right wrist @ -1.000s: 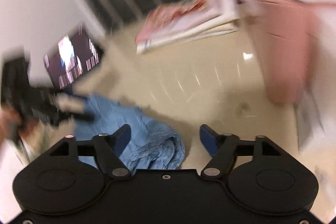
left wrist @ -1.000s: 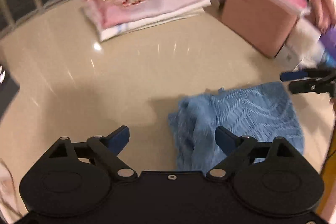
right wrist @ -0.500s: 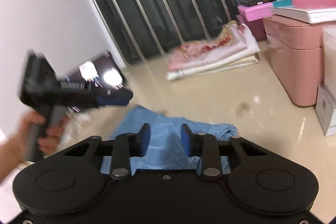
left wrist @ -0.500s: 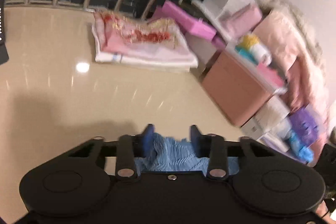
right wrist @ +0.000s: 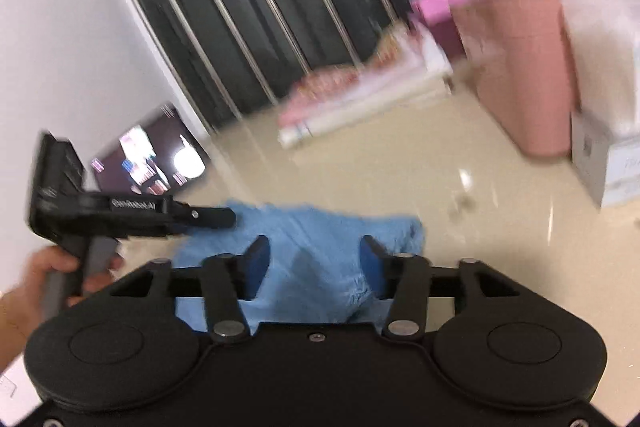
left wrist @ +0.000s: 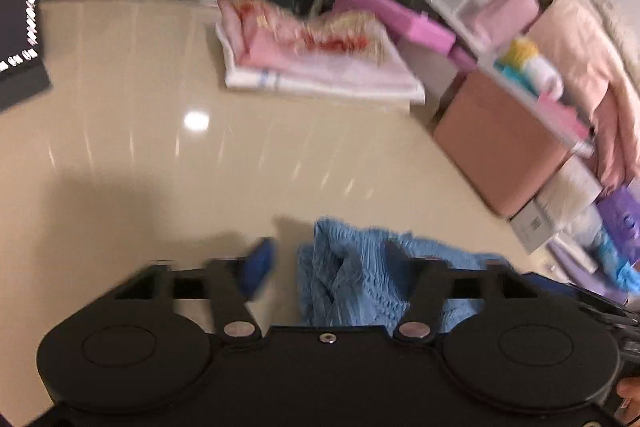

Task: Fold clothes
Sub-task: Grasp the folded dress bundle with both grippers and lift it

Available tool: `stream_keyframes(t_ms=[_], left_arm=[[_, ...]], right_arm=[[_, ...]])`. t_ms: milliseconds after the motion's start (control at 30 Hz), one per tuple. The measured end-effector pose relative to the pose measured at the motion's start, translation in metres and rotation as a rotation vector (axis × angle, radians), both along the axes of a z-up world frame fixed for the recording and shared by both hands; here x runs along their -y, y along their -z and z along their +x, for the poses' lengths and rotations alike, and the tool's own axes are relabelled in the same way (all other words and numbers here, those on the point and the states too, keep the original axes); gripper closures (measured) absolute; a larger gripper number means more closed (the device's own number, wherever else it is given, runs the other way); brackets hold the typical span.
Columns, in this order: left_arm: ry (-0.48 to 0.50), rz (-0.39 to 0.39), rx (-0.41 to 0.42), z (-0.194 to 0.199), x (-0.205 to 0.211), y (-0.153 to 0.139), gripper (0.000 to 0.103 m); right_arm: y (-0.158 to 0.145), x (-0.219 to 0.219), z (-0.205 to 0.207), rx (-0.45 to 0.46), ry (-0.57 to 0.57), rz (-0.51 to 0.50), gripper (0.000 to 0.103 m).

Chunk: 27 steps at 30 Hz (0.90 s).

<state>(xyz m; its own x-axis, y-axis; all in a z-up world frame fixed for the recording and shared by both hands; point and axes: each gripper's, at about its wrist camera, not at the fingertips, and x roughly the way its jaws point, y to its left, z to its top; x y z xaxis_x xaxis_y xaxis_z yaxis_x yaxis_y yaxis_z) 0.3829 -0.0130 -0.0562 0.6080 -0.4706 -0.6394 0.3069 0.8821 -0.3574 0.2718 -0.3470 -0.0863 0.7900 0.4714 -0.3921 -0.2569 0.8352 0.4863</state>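
Blue knit garment point(right wrist: 320, 251) is lying partly folded and still rumpled on the floor point(left wrist: 160, 163), both left gripper point(left wrist: 328, 267) and right gripper point(right wrist: 314, 261) hovering with jaws apart, so more folds and stacking with the folded pile point(left wrist: 320, 67) are looking left.

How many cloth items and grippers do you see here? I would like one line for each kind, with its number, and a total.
Blue garment: 1
Folded pink pile: 1
Grippers: 2, the left gripper and the right gripper
Total: 4

Two low wrist views, close over shared blue cloth point(left wrist: 360, 279), facing railing
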Motion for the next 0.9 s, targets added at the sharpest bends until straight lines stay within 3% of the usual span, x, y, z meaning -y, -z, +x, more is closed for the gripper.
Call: stream_keyframes(t_ms=[33, 133, 267, 467, 767, 900], left_arm=[[-0.016, -0.001, 0.016, -0.004, -0.005, -0.006, 0.004], [-0.013, 0.026, 0.028, -0.011, -0.015, -0.012, 0.000], [-0.019, 0.089, -0.017, -0.010, -0.017, -0.001, 0.000], [0.036, -0.002, -0.171, 0.002, -0.007, 0.024, 0.000], [0.171, 0.048, -0.099, -0.001, 0.031, 0.033, 0.000], [0.227, 0.120, -0.048, -0.011, 0.055, 0.036, 0.002]], right_arm=[[-0.006, 0.004, -0.008, 0.025, 0.008, 0.001, 0.039], [-0.015, 0.016, -0.023, 0.043, 0.054, -0.004, 0.010], [-0.005, 0.026, -0.021, -0.060, 0.106, -0.043, 0.008], [0.016, 0.019, 0.001, -0.208, 0.122, 0.004, 0.008], [0.024, -0.006, 0.023, -0.230, 0.088, 0.007, 0.005], [0.025, -0.021, 0.025, -0.207, 0.072, -0.043, 0.007]])
